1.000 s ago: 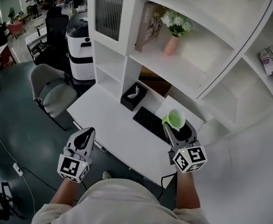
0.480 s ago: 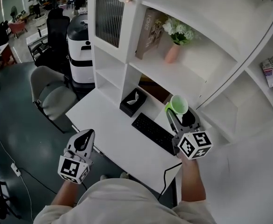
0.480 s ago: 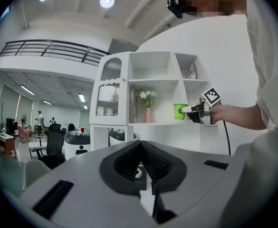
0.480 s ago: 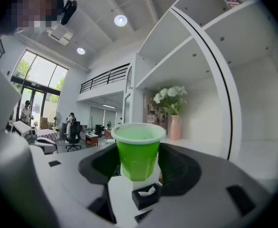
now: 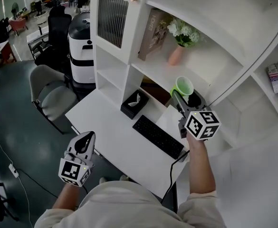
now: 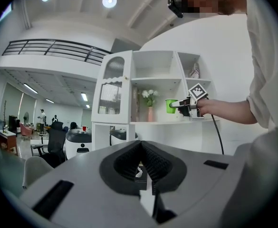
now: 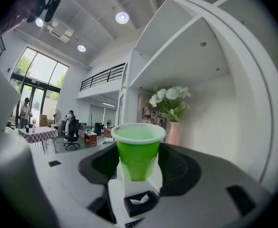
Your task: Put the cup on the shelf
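Status: task in progress, placement not yet made. The green cup (image 7: 138, 151) is clear of the desk (image 5: 112, 132) and carried upright in the right gripper (image 5: 184, 95), whose jaws are clamped on the cup's lower wall from either side, rim uppermost. The head view places the cup in the air above the back edge of the desk, just off the front edge of the shelf (image 5: 154, 71) that bears the pink vase (image 5: 176, 55) of white flowers (image 5: 182, 30) and a leaning book (image 5: 151, 28). In the left gripper view the cup's base stands slightly above that shelf board, to the right of the vase and apart from it. No contact between cup and shelf is visible. The left gripper (image 5: 85, 139) is held low, off the desk's front edge, its jaws together with nothing between them; it takes no part. Judged remaining: carry the cup in over the board's bare right end, lower it until seated, release, and withdraw. Risk noted: the vase is near.
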The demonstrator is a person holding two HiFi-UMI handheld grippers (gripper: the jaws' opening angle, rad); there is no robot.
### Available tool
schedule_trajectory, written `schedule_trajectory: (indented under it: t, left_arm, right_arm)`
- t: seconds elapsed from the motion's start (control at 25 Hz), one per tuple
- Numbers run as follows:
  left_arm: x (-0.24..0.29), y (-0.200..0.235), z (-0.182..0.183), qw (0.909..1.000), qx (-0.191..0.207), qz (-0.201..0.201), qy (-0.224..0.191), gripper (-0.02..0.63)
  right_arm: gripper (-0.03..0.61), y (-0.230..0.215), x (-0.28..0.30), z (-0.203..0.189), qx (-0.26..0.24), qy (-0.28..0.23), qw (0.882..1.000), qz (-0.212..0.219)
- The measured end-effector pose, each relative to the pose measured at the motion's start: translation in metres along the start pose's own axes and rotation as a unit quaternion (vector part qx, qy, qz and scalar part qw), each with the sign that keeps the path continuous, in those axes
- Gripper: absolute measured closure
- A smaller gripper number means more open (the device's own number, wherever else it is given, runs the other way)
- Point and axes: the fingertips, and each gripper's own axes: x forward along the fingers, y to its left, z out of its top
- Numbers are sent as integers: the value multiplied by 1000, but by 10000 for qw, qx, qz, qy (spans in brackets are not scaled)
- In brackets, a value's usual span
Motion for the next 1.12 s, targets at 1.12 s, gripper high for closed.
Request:
schedule_trajectory:
  t: [1.12]
  left_arm:
    - [0, 14, -15, 9996, -137, 206, 144, 614]
  right_arm:
    - [314, -72, 103, -27, 219, 976, 9943, -378]
